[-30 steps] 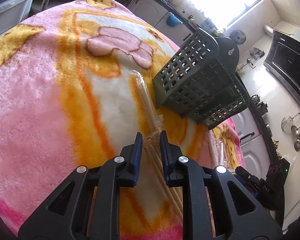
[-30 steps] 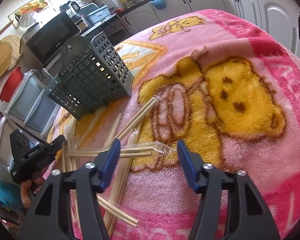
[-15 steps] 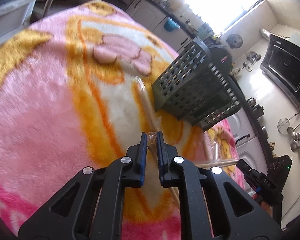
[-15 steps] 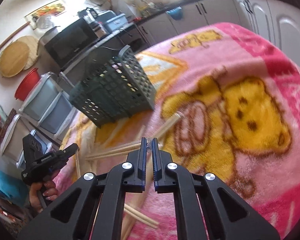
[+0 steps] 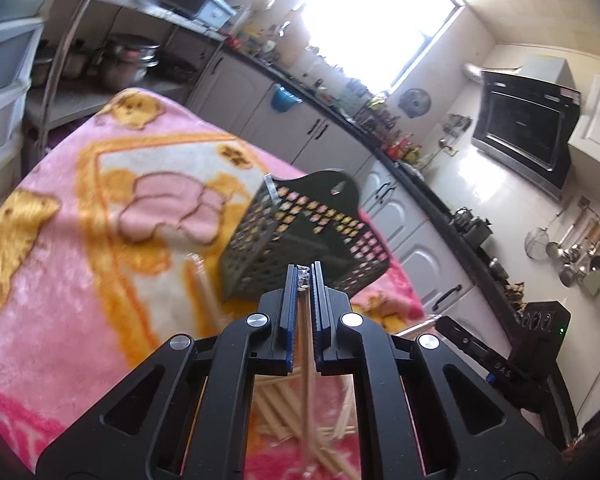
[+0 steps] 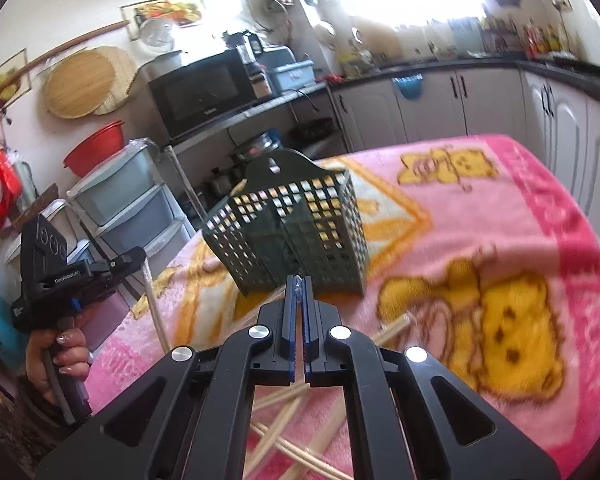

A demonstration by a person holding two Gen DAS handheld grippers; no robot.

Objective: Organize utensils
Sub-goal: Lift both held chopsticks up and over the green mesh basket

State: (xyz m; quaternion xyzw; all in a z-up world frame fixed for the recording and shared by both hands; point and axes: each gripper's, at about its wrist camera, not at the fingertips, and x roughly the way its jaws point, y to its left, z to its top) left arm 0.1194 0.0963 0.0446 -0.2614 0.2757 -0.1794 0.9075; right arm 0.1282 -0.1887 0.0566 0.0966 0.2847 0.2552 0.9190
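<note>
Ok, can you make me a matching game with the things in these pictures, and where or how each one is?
Things:
1. basket
2. left gripper
3. red bowl
4. loose chopsticks

Places or states:
A. lying on the blanket
B. shut on a wrapped chopstick
C. dark green, standing on the blanket
D. on top of the plastic drawers

Pairs: 1-C, 2-B, 3-D, 4-A

Utensil basket (image 6: 296, 236) on blanket (image 6: 480, 216), ahead of both grippers. Loose chopsticks (image 6: 284, 440) scattered on blanket nearer camera. Counter cabinets (image 6: 440, 108) behind.
</note>
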